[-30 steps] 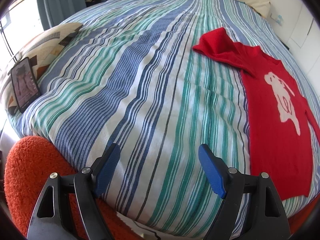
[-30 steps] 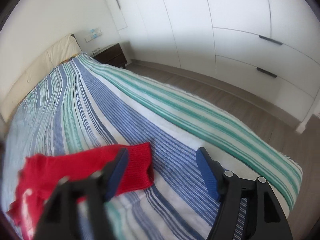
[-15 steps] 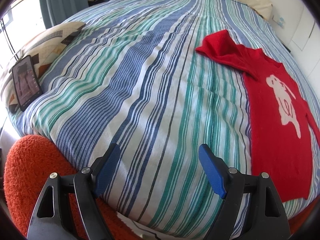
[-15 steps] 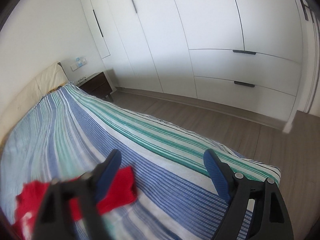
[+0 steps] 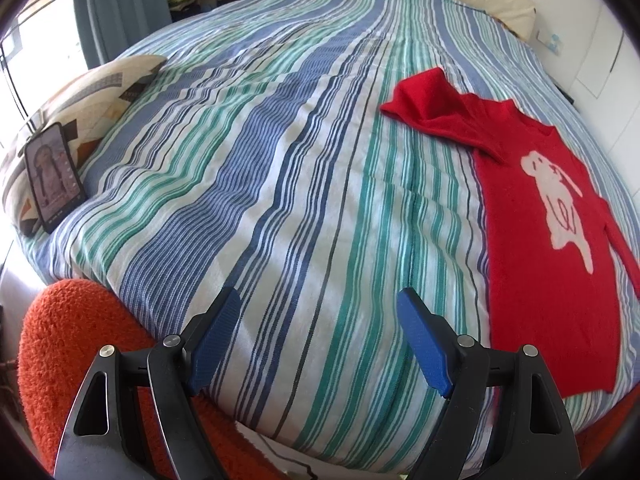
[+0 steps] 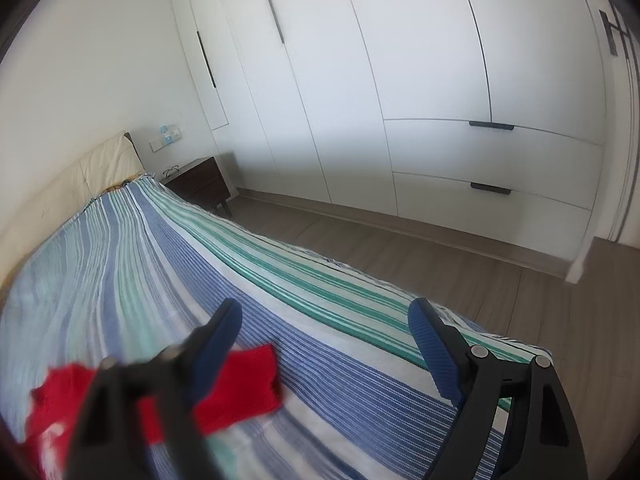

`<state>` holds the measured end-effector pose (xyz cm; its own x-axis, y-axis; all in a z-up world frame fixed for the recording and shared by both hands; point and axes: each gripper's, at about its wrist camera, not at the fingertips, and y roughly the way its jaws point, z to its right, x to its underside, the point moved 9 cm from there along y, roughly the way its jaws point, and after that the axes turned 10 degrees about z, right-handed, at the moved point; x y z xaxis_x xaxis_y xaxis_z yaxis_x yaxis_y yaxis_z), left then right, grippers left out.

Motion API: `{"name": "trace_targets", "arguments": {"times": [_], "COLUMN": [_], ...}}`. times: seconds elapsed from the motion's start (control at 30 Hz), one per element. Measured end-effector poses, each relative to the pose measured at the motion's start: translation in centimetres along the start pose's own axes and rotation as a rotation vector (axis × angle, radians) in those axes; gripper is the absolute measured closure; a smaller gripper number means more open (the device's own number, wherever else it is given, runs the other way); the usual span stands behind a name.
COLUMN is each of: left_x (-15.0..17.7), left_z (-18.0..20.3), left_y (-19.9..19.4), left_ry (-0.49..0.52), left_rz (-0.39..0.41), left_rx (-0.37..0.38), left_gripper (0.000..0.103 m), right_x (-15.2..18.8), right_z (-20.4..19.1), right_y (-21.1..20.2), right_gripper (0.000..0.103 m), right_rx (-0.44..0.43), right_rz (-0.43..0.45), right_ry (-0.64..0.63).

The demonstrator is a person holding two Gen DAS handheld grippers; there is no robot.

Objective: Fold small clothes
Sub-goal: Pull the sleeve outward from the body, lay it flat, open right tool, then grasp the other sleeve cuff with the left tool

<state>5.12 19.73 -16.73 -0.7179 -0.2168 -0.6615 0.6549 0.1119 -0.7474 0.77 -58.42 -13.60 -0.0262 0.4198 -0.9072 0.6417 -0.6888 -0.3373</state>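
The left gripper stands spread and empty; the red sweater lies flat on the striped bedspread, ahead to its right. The right gripper is spread too, one sleeve just below-left. No fold shows yet; all folding remains.

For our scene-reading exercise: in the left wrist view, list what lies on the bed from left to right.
patterned pillow → phone leaning on it → bare striped bedspread → red sweater with a white animal figure
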Motion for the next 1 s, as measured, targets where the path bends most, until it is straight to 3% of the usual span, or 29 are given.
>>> {"name": "trace_targets", "arguments": {"times": [0.1,0.2,0.3,0.43,0.5,0.57,0.7,0.8,0.83,0.87,1.0], "left_x": [-1.5,-3.7,-6.3,-9.0,-9.3,-9.1,-8.4,-8.7,-9.1,-9.7,-14.8], "left_z": [1.4,4.9,9.8,17.6,21.4,24.0,25.8,25.5,25.2,24.9,21.9], "left_y": [-1.1,-1.5,-1.4,0.6,3.3,6.9,13.9,16.9,17.2,17.4,14.4], "left_ry": [0.063,0.182,0.277,0.425,0.559,0.674,0.840,0.785,0.729,0.678,0.447], "left_rz": [0.030,0.057,0.085,0.110,0.080,0.020,-0.042,-0.069,-0.074,-0.083,-0.008], "left_rx": [0.034,0.103,0.224,0.376,0.384,0.353,0.202,0.163,0.173,0.176,0.248], "left_gripper": [0.018,0.017,0.017,0.017,0.020,0.031,0.032,0.040,0.058,0.091,0.094], "right_x": [-1.4,-1.5,-0.1,3.2,3.9,4.2,5.5,5.8,5.9,5.9,6.2], "right_z": [-1.7,-4.7,-6.8,-7.9,-8.2,-8.2,-8.0,-7.8,-7.9,-8.0,-8.4], "right_y": [-2.6,-5.6,-8.7,-11.0,-11.1,-10.7,-9.1,-8.7,-8.9,-8.9,-8.8], "right_gripper": [0.019,0.018,0.018,0.016,0.016,0.016,0.016,0.016,0.016,0.016,0.016], "right_rx": [-0.055,-0.153,-0.227,-0.287,-0.278,-0.267,-0.265,-0.269,-0.271,-0.271,-0.270], "right_rz": [0.033,0.030,0.024,-0.028,-0.033,-0.043,-0.119,-0.137,-0.137,-0.137,-0.143], "right_ry": [-0.052,-0.215,-0.375,-0.451,-0.484,-0.490,-0.500,-0.505,-0.507,-0.510,-0.525]}}
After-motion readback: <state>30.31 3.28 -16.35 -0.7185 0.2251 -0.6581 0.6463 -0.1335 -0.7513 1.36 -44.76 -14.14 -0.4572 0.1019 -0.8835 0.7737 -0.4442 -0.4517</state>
